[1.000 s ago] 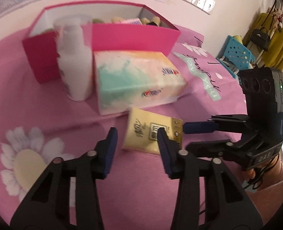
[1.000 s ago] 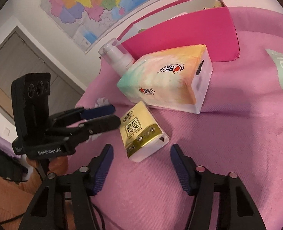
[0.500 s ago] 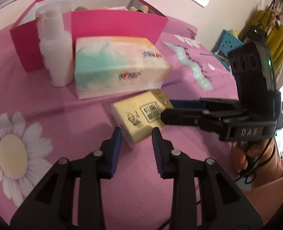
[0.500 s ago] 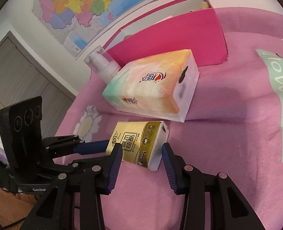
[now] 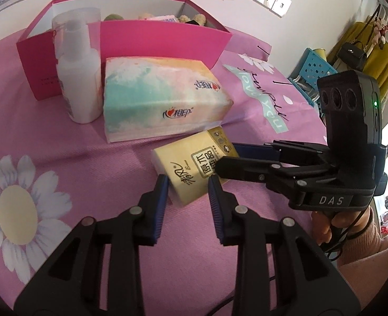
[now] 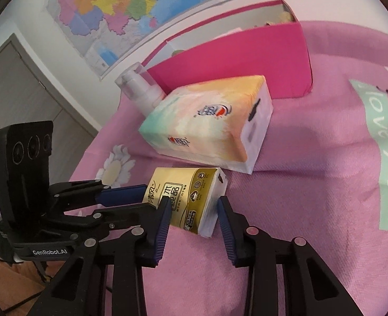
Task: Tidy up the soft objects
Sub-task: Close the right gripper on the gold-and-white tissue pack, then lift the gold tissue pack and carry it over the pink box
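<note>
Both grippers have closed in on the small yellow-and-gold pocket tissue pack (image 5: 194,169) since a second ago. Then your left gripper (image 5: 188,184) stood back from it with jaws wide; now its blue pads bracket the pack's near end. The right gripper (image 6: 194,205) was spread well past the pack; now it is narrowed around the white end.

Left to right, left wrist view:
- pink cloth with white daisy print (image 5: 12,202) covering the counter
- white plastic pump bottle with clear cap (image 5: 78,79), upright, just in front of the open magenta cardboard box (image 5: 165,39)
- large pastel soft-pack of tissues (image 5: 162,97), lying flat beside the bottle
- the yellow pack, near corner of the large pack, lying flat and skewed

Jaw state: left jaws part-closed, pads at or just off the pack's sides; contact cannot be confirmed. Right jaws likewise narrowed, left pad against the gold face, right pad just clear of the white end. Neither grips yet, by my reading.

Meaning for the task: you look set for a two-gripper pinch and a carry to the box, which already holds soft items.

Pack appearance: glossy film wrap, black Chinese lettering, gold band, white folded end. Expect it to squash and slip.
</note>
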Available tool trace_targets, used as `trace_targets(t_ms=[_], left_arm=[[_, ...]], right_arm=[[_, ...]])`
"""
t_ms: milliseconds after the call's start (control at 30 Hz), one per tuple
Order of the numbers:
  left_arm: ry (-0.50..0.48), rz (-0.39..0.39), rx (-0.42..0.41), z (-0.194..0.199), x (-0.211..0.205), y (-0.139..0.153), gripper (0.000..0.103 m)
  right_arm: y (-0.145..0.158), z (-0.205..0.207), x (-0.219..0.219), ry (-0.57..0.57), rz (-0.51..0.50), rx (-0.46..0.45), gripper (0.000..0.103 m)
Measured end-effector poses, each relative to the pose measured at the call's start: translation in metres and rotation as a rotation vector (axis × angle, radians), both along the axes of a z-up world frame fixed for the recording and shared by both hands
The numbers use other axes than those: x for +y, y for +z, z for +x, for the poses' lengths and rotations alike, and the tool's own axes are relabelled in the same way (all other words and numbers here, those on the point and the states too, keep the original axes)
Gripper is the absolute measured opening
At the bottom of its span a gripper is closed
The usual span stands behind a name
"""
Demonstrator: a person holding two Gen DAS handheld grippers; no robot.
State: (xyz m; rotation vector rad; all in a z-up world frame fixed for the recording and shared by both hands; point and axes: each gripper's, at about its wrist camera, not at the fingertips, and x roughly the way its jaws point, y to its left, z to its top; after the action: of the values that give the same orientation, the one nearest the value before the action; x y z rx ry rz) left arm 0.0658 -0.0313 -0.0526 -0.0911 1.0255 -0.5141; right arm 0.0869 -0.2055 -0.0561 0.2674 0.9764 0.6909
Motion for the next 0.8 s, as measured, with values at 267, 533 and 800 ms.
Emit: trace_targets(t_ms=[267,533,800], left_arm=[[-0.005,0.001,-0.027,-0.007,-0.003,0.01,0.034],[-0.008,-0.007,-0.076,-0.011,-0.003,0.027,0.034],[-0.005,0.0,-0.117,-0.011,-0.007,0.041,0.034]], right_arm=[[0.01,-0.006,0.0,0.007,-0.011,-0.03,0.036],[0.023,-0.012,-0.001,0.012,-0.006,-0.063,0.036],[0.039,-0.013,-0.004,0.009,0.002,-0.107,0.036]])
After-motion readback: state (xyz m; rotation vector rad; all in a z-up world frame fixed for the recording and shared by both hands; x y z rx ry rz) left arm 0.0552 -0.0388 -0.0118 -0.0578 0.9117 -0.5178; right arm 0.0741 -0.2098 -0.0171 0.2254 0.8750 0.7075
